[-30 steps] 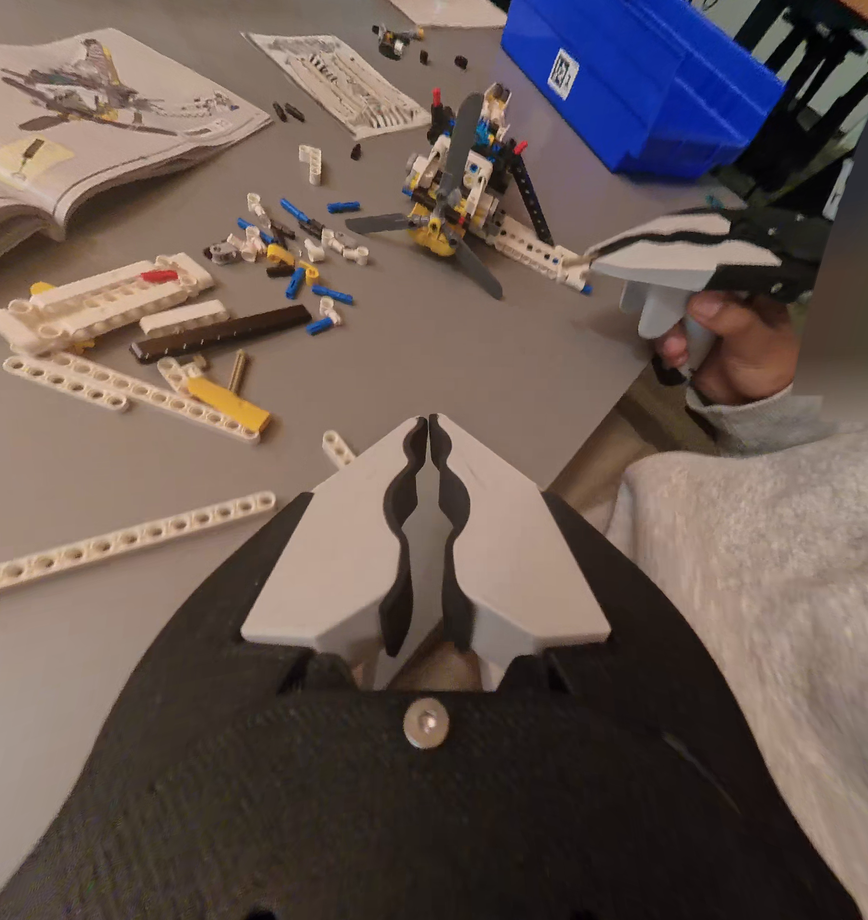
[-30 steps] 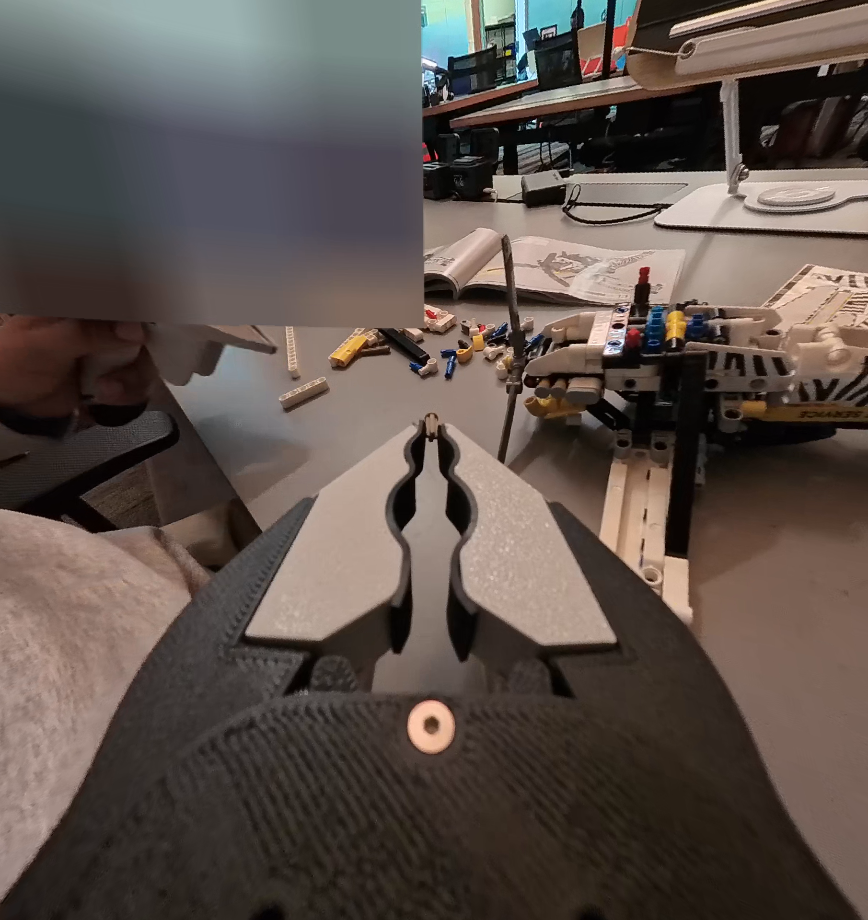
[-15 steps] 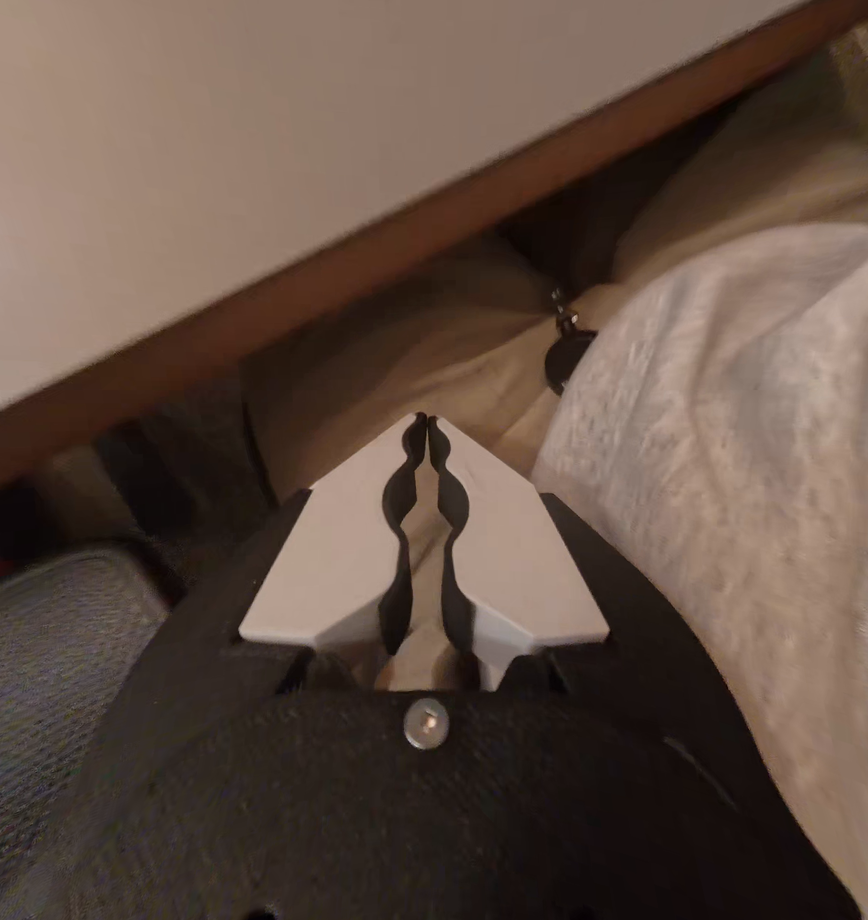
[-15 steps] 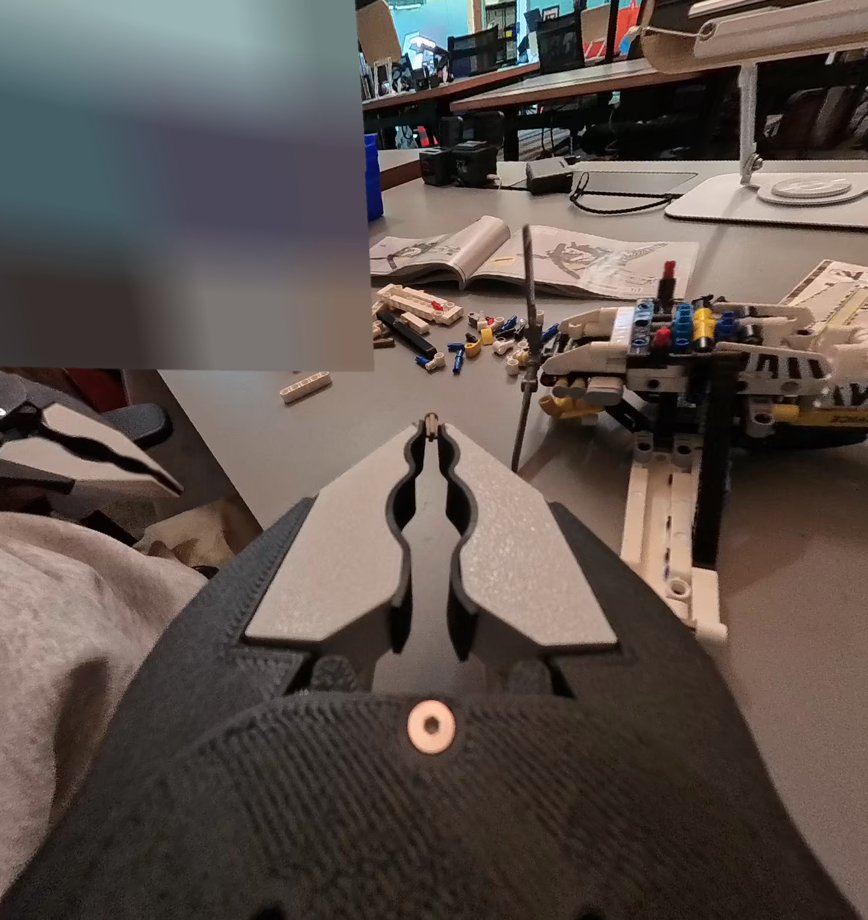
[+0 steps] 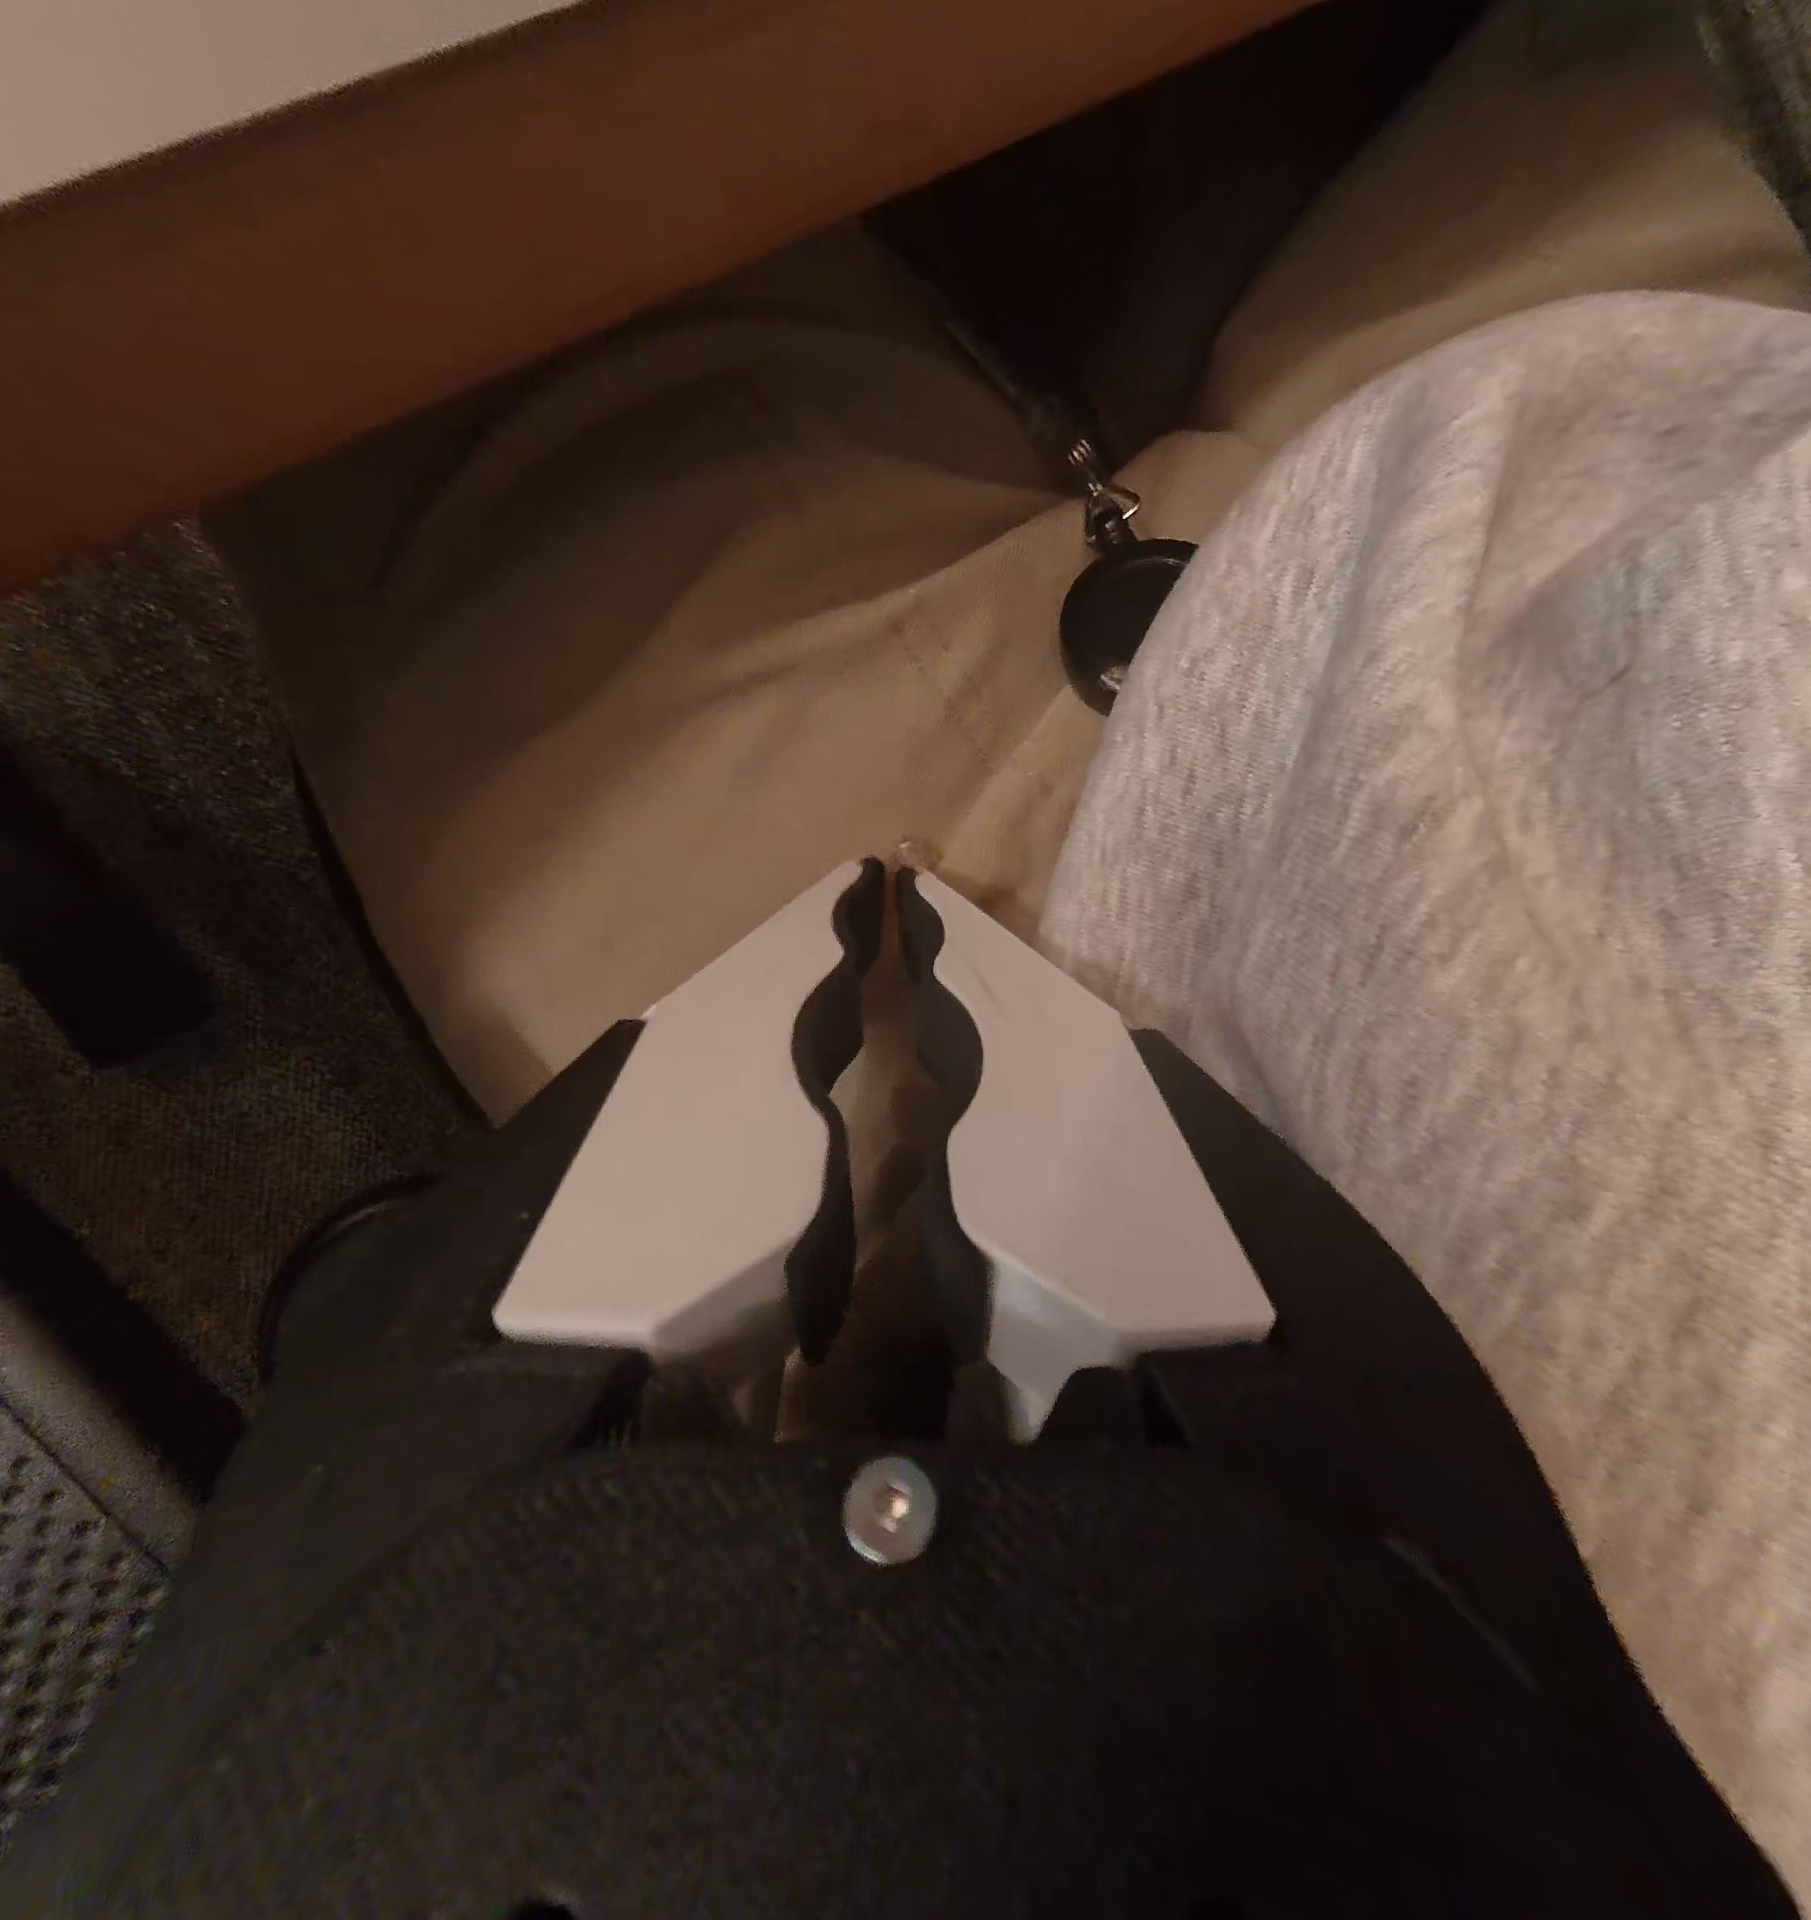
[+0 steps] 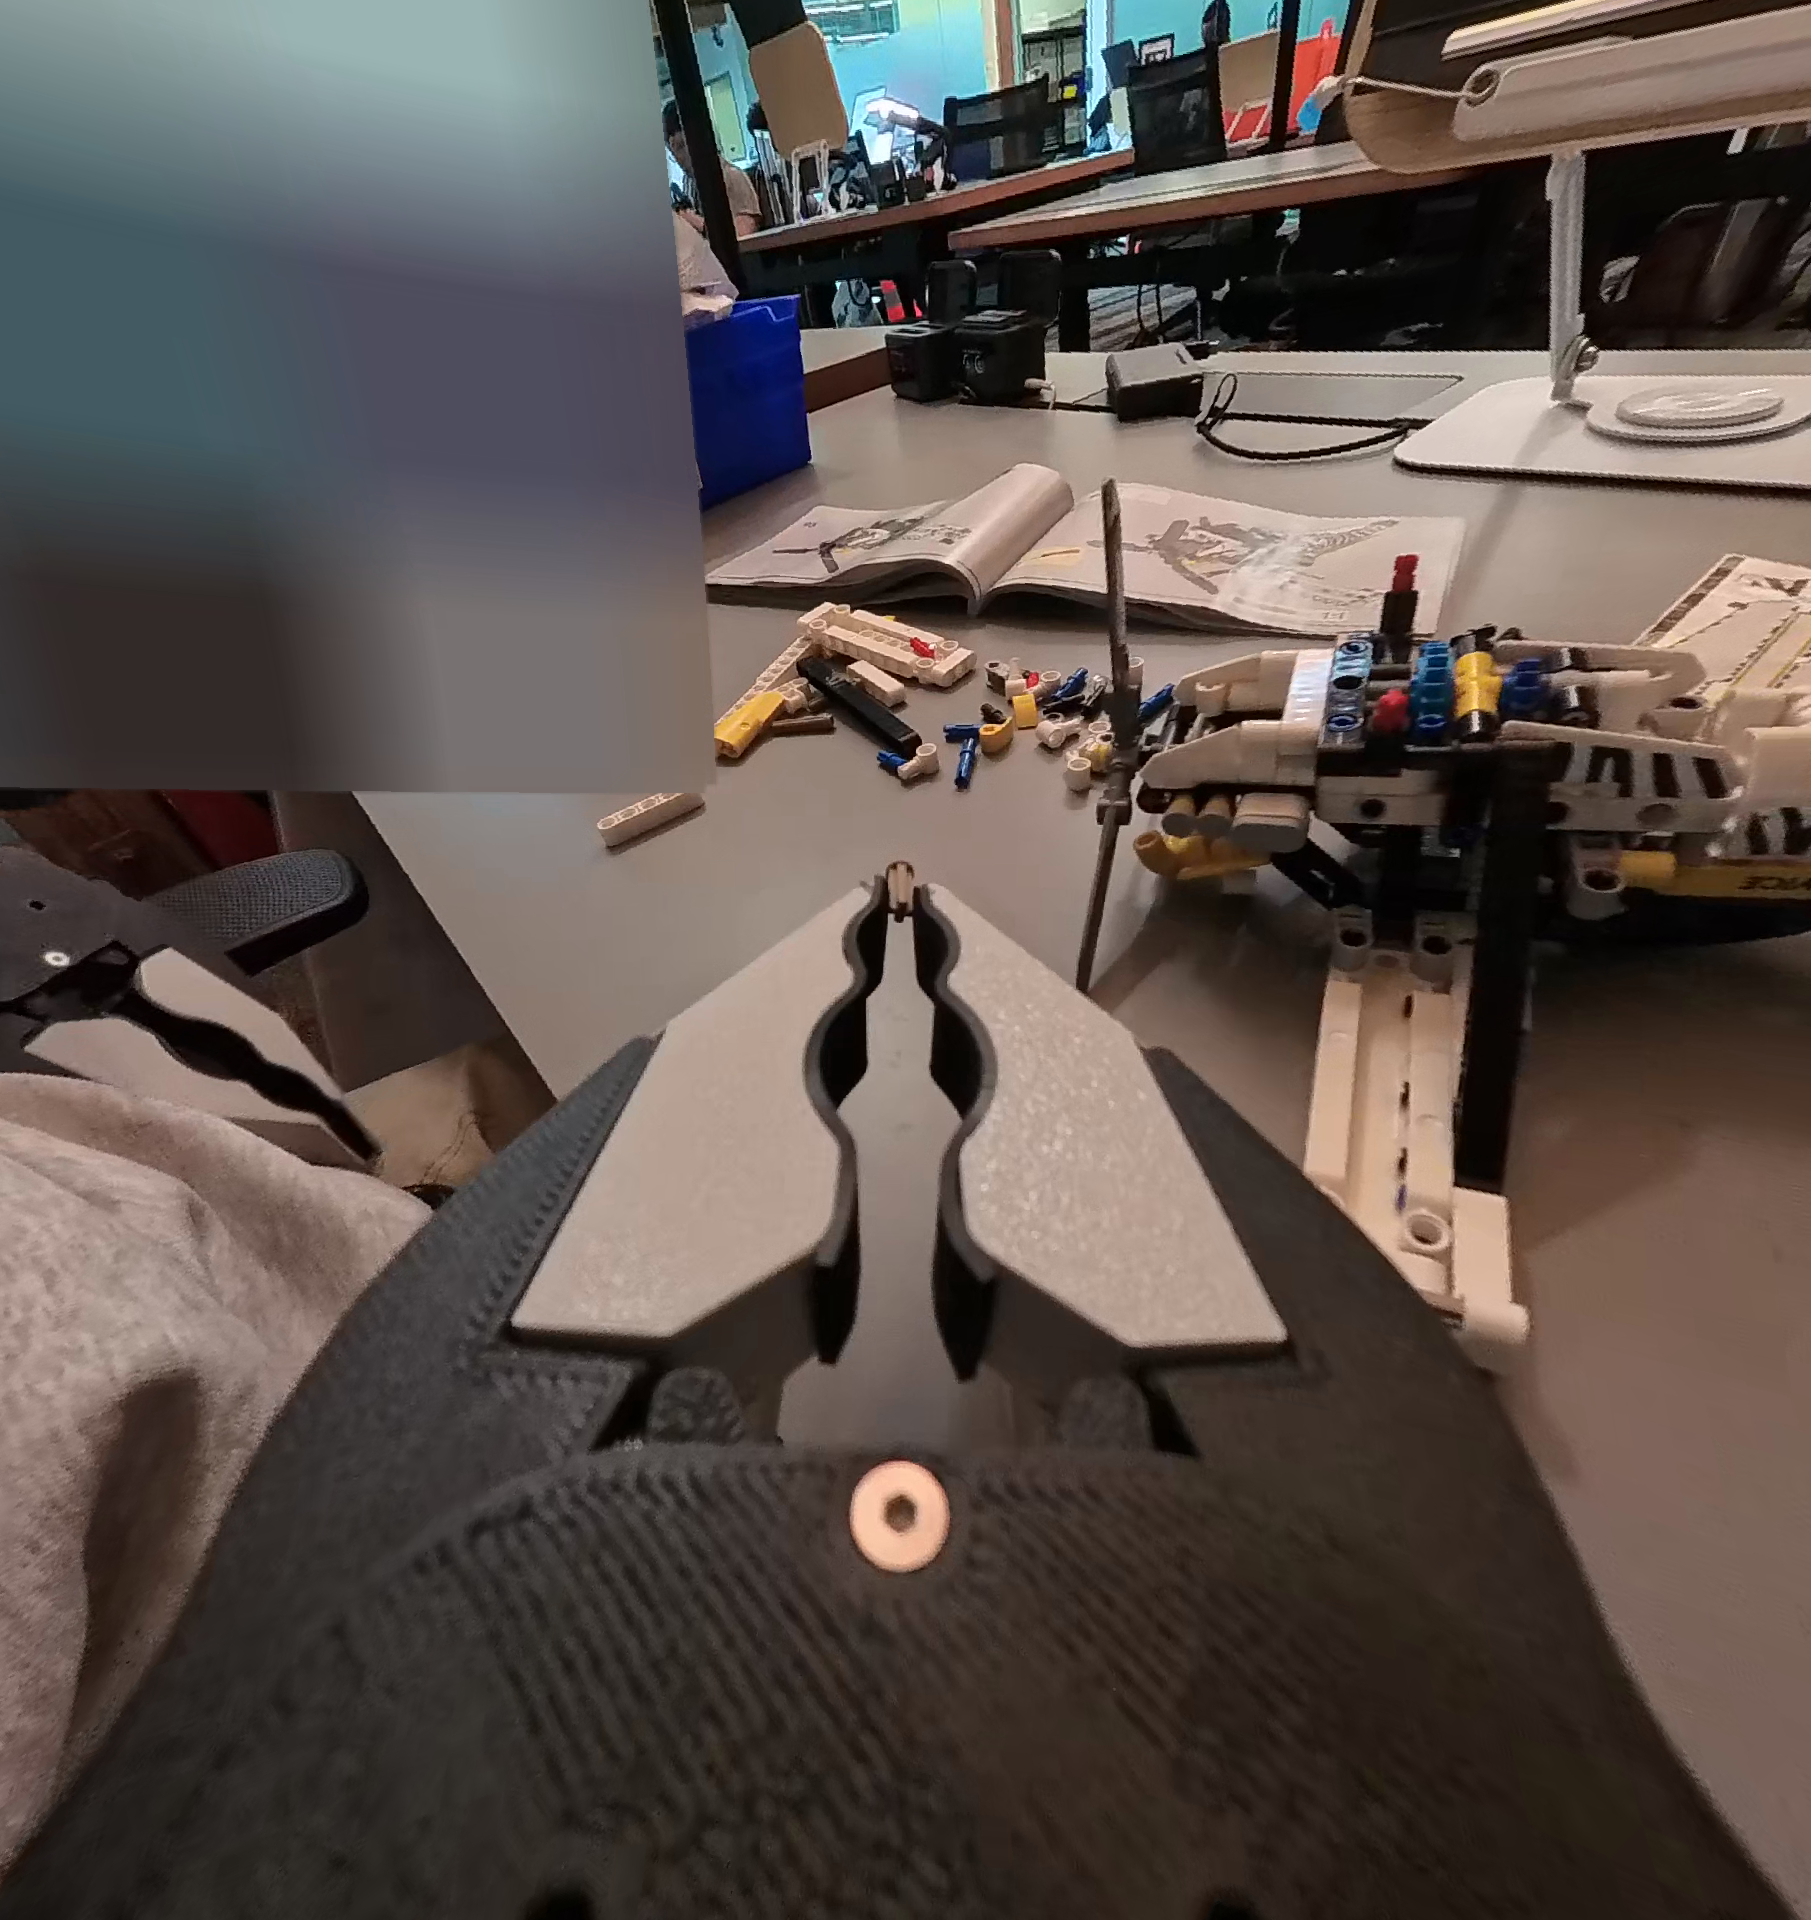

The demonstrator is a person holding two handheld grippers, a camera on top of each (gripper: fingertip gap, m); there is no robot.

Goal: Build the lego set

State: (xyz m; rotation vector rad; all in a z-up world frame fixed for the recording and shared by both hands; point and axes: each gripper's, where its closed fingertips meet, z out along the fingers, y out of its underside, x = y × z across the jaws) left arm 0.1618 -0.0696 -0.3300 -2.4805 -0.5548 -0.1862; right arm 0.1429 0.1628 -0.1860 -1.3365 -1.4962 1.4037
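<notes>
My right gripper (image 6: 899,914) is shut on a small tan pin (image 6: 899,881) that sticks out of its tips, held low over the grey table's near edge (image 6: 527,935). The part-built lego aircraft (image 6: 1483,748) with zebra stripes stands on a white and black frame to the right of it. Loose lego pieces (image 6: 984,717) lie beyond. My left gripper (image 5: 888,878) is shut and below the table edge, pointing at the person's beige trousers (image 5: 672,727). A pale speck shows at its tip; I cannot tell if it is held. It also shows in the right wrist view (image 6: 184,1018).
An open instruction booklet (image 6: 1077,551) lies behind the loose pieces, a blue bin (image 6: 750,395) at the back left, and a white lamp base (image 6: 1659,416) with cables at the back right. A grey sleeve (image 5: 1452,831), a black badge reel (image 5: 1119,623) and a chair armrest (image 6: 257,904) are close by. The tips of one gripper are about 30 cm away from the tips of the other. The part-built lego aircraft (image 6: 1483,748) lies some 11 cm from my right tips, 35 cm from my left tips.
My left gripper has dropped from over the table to below its edge, above the person's lap. My right gripper still holds the pin and has shifted slightly back and left.
</notes>
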